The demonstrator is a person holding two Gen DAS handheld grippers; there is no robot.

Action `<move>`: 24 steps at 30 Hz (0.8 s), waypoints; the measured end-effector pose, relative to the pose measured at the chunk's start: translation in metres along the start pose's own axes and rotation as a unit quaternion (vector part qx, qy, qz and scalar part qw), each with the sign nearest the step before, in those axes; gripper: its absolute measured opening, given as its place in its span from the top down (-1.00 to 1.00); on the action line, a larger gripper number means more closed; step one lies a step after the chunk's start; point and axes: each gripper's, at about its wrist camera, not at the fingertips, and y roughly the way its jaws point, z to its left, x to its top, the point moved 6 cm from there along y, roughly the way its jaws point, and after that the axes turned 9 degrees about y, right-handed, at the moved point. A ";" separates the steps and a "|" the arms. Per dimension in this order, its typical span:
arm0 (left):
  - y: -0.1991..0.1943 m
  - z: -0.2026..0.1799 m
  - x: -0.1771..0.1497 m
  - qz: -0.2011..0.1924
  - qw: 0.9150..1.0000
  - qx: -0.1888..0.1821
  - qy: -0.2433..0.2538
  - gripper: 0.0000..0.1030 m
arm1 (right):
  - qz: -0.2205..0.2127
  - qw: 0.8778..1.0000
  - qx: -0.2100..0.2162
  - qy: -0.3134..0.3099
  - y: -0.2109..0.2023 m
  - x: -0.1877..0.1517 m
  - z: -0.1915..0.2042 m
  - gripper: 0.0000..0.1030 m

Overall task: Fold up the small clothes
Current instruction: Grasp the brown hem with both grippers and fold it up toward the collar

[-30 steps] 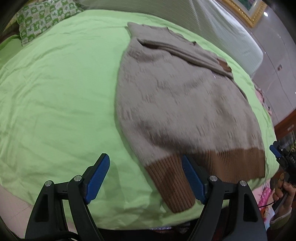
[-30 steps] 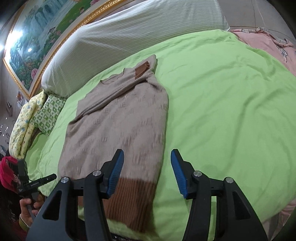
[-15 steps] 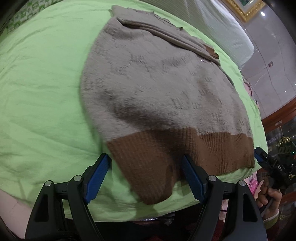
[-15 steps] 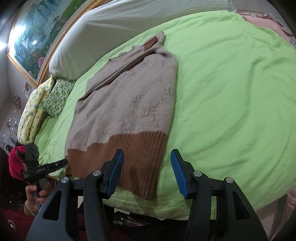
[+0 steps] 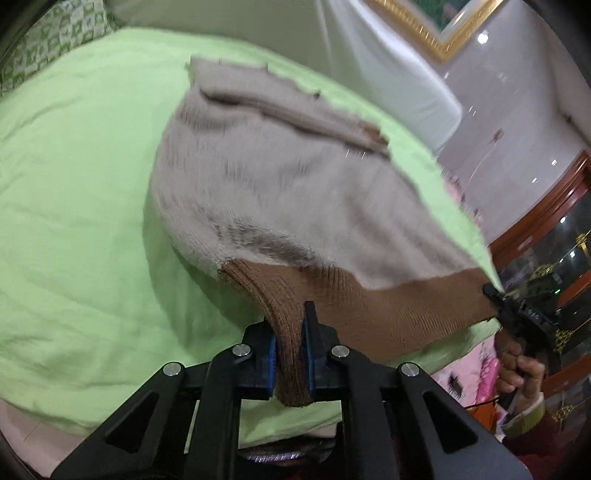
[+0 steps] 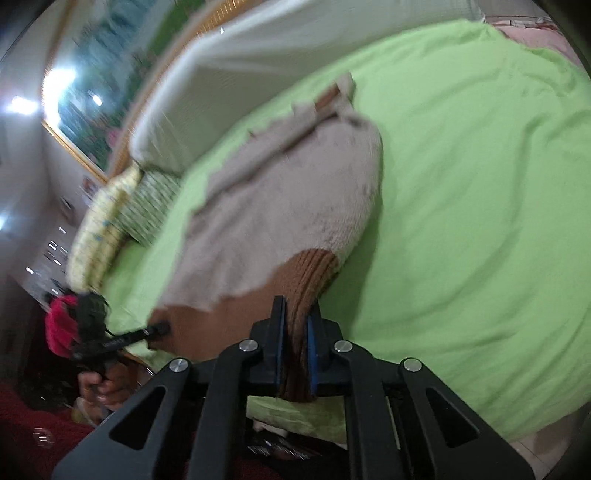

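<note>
A beige knit sweater (image 5: 280,177) with a brown ribbed hem (image 5: 388,306) lies on a green bedspread (image 5: 74,192). My left gripper (image 5: 290,354) is shut on the hem's left corner and holds it lifted off the bed. My right gripper (image 6: 295,354) is shut on the hem's right corner (image 6: 306,273), also lifted. The sweater (image 6: 280,199) stretches away from both grippers toward the headboard, its folded sleeves near the collar. Each gripper shows in the other's view: the right at the far right (image 5: 517,306), the left at the lower left (image 6: 122,339).
A white padded headboard (image 6: 258,55) and a gold-framed painting (image 5: 436,33) stand behind the bed. Green patterned pillows (image 6: 122,206) lie at the bed's far left. A wooden cabinet (image 5: 546,221) stands to the right. Pink bedding (image 6: 535,29) lies at the far right edge.
Both grippers were open over the hem. They have closed on the two hem corners and raised the hem off the bed.
</note>
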 end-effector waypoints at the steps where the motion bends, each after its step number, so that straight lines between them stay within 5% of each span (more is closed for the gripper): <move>1: -0.005 0.001 0.005 -0.012 1.000 -0.003 -0.003 0.80 | -0.008 1.000 0.010 0.006 -0.004 0.004 -0.001 0.82; 13: -0.008 0.000 0.087 -0.078 0.997 0.000 0.019 0.80 | -0.056 0.994 0.092 -0.004 0.017 0.076 0.047 0.82; 24: 0.038 0.046 0.227 -0.122 0.991 0.049 0.011 0.80 | -0.098 0.993 0.059 -0.012 0.091 0.193 0.069 0.84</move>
